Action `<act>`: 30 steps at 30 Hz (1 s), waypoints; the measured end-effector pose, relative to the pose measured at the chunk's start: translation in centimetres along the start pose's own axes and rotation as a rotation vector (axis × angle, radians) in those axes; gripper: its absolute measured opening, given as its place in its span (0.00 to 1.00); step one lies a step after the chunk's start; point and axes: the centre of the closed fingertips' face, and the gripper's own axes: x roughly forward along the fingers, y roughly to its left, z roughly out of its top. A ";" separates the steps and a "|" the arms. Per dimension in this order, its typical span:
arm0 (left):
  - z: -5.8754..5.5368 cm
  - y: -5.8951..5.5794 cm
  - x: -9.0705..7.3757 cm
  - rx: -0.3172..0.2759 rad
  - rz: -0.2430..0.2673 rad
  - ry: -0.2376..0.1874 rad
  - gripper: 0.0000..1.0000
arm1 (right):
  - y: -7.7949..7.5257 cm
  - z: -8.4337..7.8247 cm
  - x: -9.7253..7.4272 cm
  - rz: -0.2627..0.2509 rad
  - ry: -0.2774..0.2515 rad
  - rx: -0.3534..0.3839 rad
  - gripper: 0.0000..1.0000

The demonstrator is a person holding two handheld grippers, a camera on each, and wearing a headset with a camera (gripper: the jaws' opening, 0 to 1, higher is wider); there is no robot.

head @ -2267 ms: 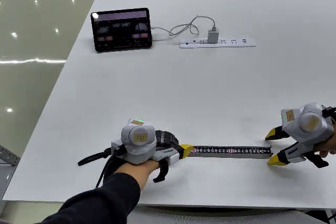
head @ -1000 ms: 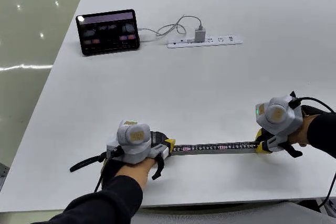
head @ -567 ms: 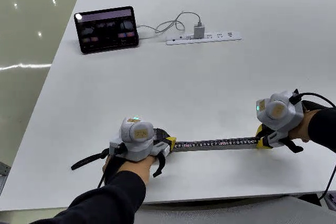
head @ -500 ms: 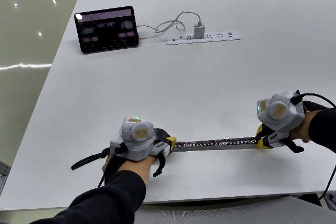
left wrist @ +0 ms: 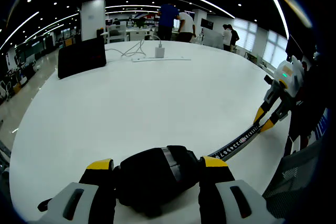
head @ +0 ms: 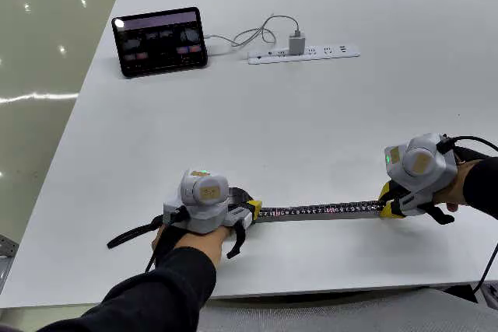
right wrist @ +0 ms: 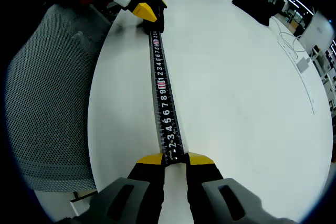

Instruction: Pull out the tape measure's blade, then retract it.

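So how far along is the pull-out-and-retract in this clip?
Done: the blade lies pulled out flat on the white table, spanning between the grippers. In hand: the left gripper clamps the black tape measure case, and the right gripper pinches the blade's end near the low numbers. Left: retraction; the blade has yet to go back into the case.

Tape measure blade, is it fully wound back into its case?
No, the blade stretches over the table from the case in the left claw to the right claw gripping its tip.
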 end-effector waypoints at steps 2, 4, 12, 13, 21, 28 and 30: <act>0.0 0.0 0.0 0.002 -0.001 -0.001 0.60 | 0.0 0.0 0.0 -0.002 -0.002 -0.005 0.11; 0.0 0.0 0.0 0.010 0.003 0.003 0.60 | 0.1 0.0 0.0 -0.001 0.001 -0.010 0.11; -0.1 -0.1 0.0 0.044 0.010 0.009 0.59 | 0.4 0.3 -0.2 -0.008 0.001 -0.010 0.11; -0.1 -0.1 0.0 0.045 0.010 0.010 0.59 | 0.5 0.3 -0.3 -0.009 0.001 -0.010 0.11; -0.1 -0.1 0.0 0.046 0.024 -0.002 0.60 | 0.8 0.6 -0.5 -0.014 0.004 -0.003 0.11; -0.1 0.0 0.1 0.037 0.015 -0.003 0.60 | 0.7 0.9 -0.4 -0.013 -0.014 0.019 0.11; -0.1 0.0 0.1 0.037 0.014 -0.003 0.60 | 0.7 1.0 -0.4 -0.015 -0.016 0.019 0.11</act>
